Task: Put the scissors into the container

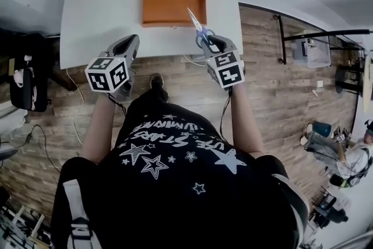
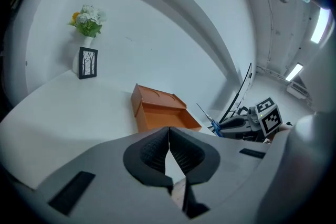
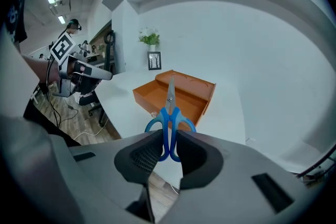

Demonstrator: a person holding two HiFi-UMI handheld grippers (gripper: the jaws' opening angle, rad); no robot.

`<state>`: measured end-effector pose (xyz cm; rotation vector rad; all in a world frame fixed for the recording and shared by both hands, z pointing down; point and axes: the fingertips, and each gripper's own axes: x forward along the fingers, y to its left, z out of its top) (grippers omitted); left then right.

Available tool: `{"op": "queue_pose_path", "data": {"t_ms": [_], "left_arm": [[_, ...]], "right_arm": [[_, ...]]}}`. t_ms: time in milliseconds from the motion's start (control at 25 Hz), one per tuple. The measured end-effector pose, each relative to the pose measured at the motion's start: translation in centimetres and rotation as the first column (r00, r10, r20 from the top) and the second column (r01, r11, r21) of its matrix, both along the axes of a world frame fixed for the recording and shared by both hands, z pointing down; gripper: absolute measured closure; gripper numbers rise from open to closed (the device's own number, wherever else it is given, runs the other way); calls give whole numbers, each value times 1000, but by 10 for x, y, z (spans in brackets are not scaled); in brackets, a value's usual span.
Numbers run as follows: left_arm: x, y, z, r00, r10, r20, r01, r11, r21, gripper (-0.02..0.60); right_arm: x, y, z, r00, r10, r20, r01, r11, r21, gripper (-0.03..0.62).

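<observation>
- The right gripper [image 3: 168,140] is clamping a pair of blue-handled steel scissors [image 3: 169,107] by the handle loops. Its jaws are pressing in from both sides, and the closed blades are pointing forward.
- The scissors are hanging in the air above the near edge of the white table [image 1: 99,14]. They are close to the front right corner of the open orange rectangular container [image 1: 173,23], with the tips aiming towards it.
- The left gripper [image 2: 168,134] is carrying nothing, and its jaws are meeting at the tips. It is hovering over the near table edge, left of the container and apart from it.
- The container is sitting with its lid tipped back, and its compartment is looking empty.
- As for progress, the pick-up looks done and the carry seems to be under way.
- What is left, by my reading, is bringing the scissors over the open compartment, lowering them in and letting go.
</observation>
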<state>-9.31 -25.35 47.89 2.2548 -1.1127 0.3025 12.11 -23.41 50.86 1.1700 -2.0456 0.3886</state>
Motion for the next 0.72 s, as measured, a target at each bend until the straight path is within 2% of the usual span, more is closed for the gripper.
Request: {"op": "queue_pose_path", "data": {"t_ms": [160, 520, 600, 720], "left_arm": [[-14, -39, 0, 1000, 0, -5, 0, 1000, 1, 561], [-33, -100, 7, 1000, 23, 1, -23, 1000, 2, 561], [-36, -111, 7, 1000, 19, 1, -19, 1000, 5, 561], [-39, -117, 4, 1000, 13, -11, -13, 1000, 13, 561]], "right_arm": [[-13, -37, 2, 999, -29, -36, 29, 1000, -10, 493], [-39, -99, 8, 976, -159, -151, 155, 987, -38, 494], [-43, -106, 10, 959, -206, -195, 201, 979, -46, 494], [-48, -112, 14, 912, -299, -280, 291, 954, -71, 494]]}}
